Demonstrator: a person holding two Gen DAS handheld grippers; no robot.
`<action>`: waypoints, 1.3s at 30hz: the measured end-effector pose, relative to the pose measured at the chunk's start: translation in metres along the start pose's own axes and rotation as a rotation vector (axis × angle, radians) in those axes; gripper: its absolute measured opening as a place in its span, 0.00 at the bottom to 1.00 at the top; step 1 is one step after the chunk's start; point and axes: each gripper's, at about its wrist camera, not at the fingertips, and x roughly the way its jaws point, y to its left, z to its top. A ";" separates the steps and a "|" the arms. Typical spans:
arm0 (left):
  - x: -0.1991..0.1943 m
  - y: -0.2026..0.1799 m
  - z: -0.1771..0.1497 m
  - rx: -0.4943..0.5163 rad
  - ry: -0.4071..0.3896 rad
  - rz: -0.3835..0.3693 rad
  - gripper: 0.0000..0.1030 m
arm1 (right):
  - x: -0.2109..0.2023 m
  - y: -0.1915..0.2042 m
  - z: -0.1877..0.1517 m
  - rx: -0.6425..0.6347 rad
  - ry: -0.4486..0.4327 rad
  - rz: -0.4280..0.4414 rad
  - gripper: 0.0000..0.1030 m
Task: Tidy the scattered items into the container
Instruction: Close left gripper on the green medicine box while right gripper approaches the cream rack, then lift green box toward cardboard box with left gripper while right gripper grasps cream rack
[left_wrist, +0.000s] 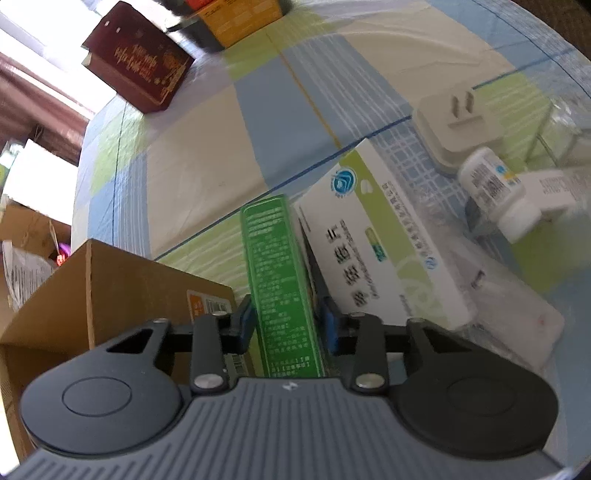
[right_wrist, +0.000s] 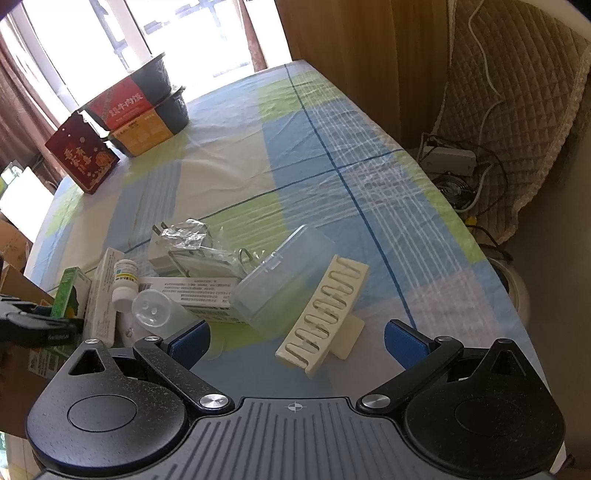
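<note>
- The left hand-held gripper (left_wrist: 286, 321) is clenched on a green carton (left_wrist: 280, 280), blue pads pressing both of its narrow sides, the carton standing out lengthwise ahead of the fingers.
- Just left of that gripper and below it sits the brown cardboard box (left_wrist: 122, 288), its top edge close under the green carton.
- Immediately to the right of the held carton, a white-and-green medicine box (left_wrist: 376, 236) leans tilted, touching or nearly touching the carton's far side.
- Further ahead and to the right lies a white plug adapter (left_wrist: 458, 125), prongs up, with a small white pill bottle (left_wrist: 495, 192) on its side just in front of it.
- Over on the other side, the right hand-held gripper (right_wrist: 297, 339) hangs released, jaws spread wide, nothing between the pads.
- Right between and ahead of those open fingers lies a cream slotted rack (right_wrist: 321, 317), resting on the desk (right_wrist: 229, 173) with its checked cloth.
- Just beyond the rack, to the left, a clear plastic case (right_wrist: 284, 277) lies tilted; a clear round bottle (right_wrist: 155, 310) rests near the left finger.
- Behind them, a long white printed box (right_wrist: 195, 291) and crumpled foil packaging (right_wrist: 188, 232) are piled together.
- Far ahead on the left, a dark red box (right_wrist: 83, 158) stands beside stacked food cartons (right_wrist: 136, 118).
</note>
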 end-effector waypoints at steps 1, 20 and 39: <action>-0.003 -0.001 -0.003 0.006 -0.003 -0.001 0.25 | 0.000 -0.001 0.000 0.003 0.000 -0.002 1.00; -0.030 0.004 -0.044 -0.094 -0.044 -0.006 0.25 | 0.005 -0.010 0.001 0.053 0.015 -0.018 1.00; -0.137 0.152 -0.115 -0.351 -0.233 -0.080 0.25 | 0.042 0.007 0.004 -0.028 0.101 -0.145 0.74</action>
